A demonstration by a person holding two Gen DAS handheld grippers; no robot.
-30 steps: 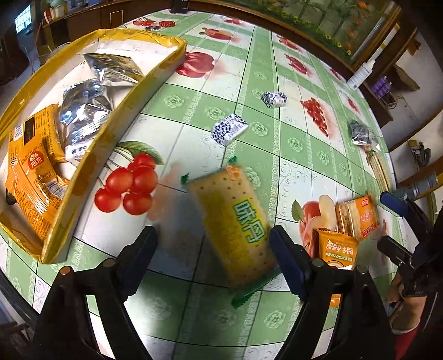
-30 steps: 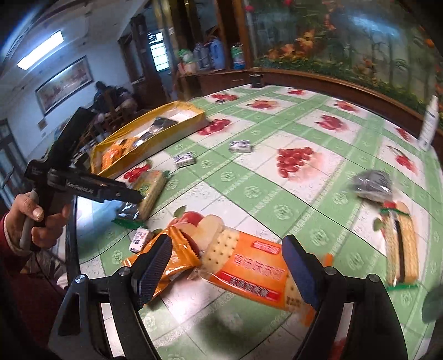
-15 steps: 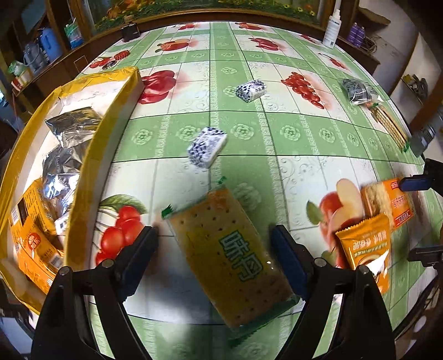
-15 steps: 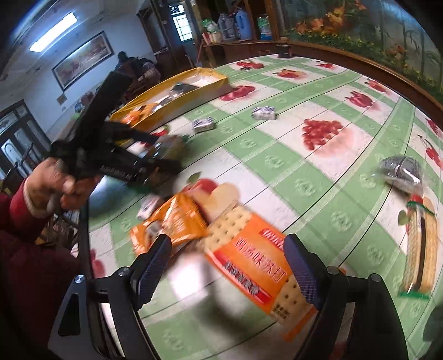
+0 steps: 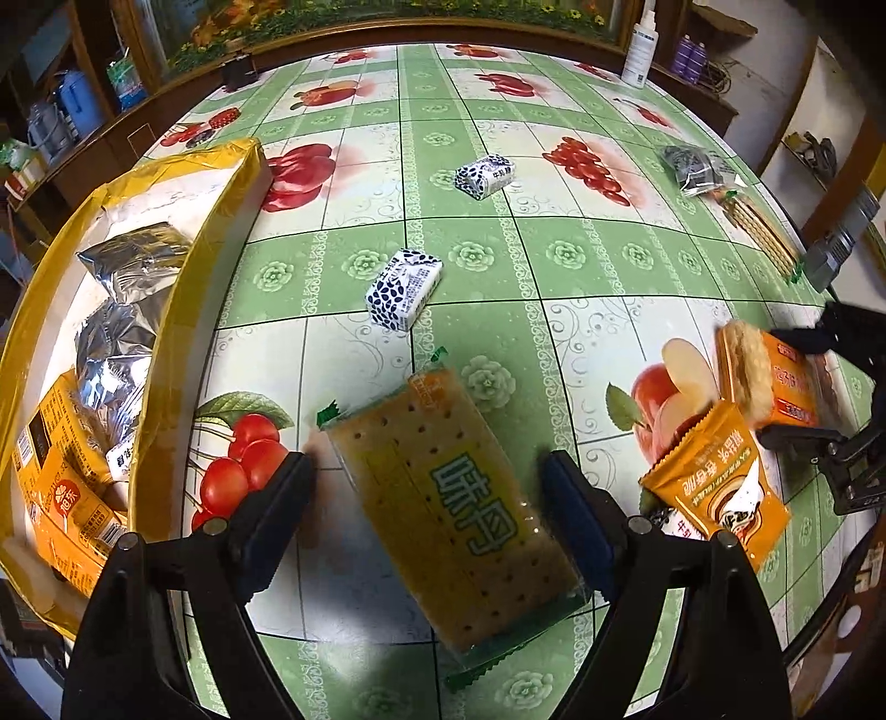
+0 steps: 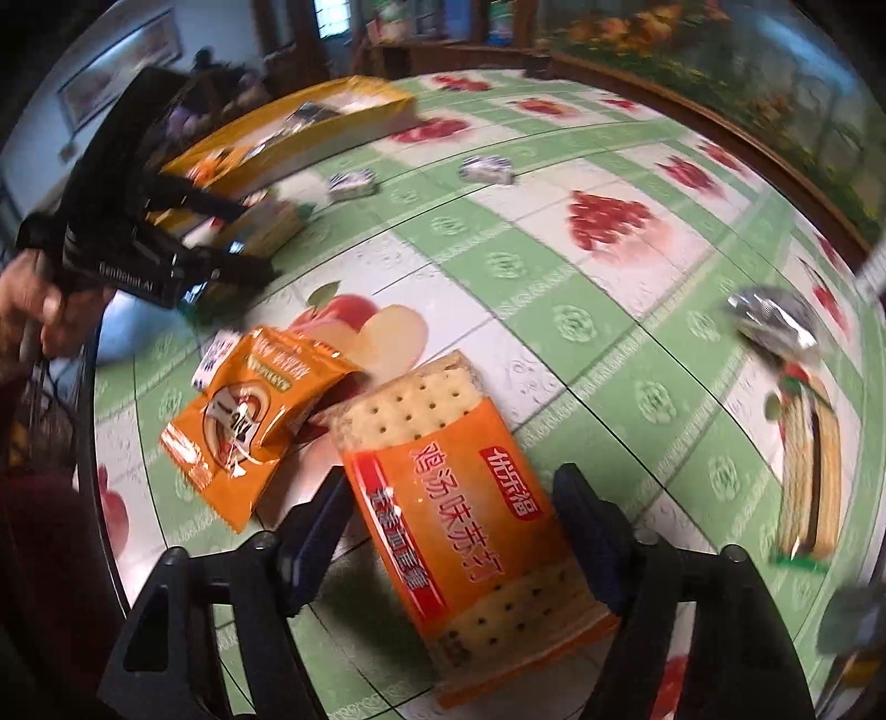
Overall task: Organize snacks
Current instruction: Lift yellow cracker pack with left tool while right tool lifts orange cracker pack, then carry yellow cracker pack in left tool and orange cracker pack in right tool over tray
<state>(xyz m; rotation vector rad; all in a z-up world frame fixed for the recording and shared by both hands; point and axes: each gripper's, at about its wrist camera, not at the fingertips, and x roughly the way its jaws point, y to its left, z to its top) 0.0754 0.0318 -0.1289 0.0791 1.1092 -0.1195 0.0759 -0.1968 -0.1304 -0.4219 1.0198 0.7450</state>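
My left gripper (image 5: 429, 512) is open, its fingers on either side of a green-lettered yellow cracker pack (image 5: 454, 515) lying on the table. My right gripper (image 6: 451, 526) is open around an orange cracker pack (image 6: 470, 520), which also shows in the left wrist view (image 5: 769, 376). A small orange snack pouch (image 6: 249, 410) lies just left of it. The yellow tray (image 5: 183, 310) at the left holds silver and orange packets (image 5: 66, 443).
Two blue-and-white wrapped snacks (image 5: 404, 288) (image 5: 484, 176) lie mid-table. A silver pouch (image 6: 772, 321) and a striped wafer pack (image 6: 805, 476) lie at the right. A white bottle (image 5: 639, 47) stands at the far edge. The table's rim is close on the right.
My left gripper has swung right and closed in over the yellow cracker pack. My right gripper has moved forward and down so the orange cracker pack lies between its fingers.
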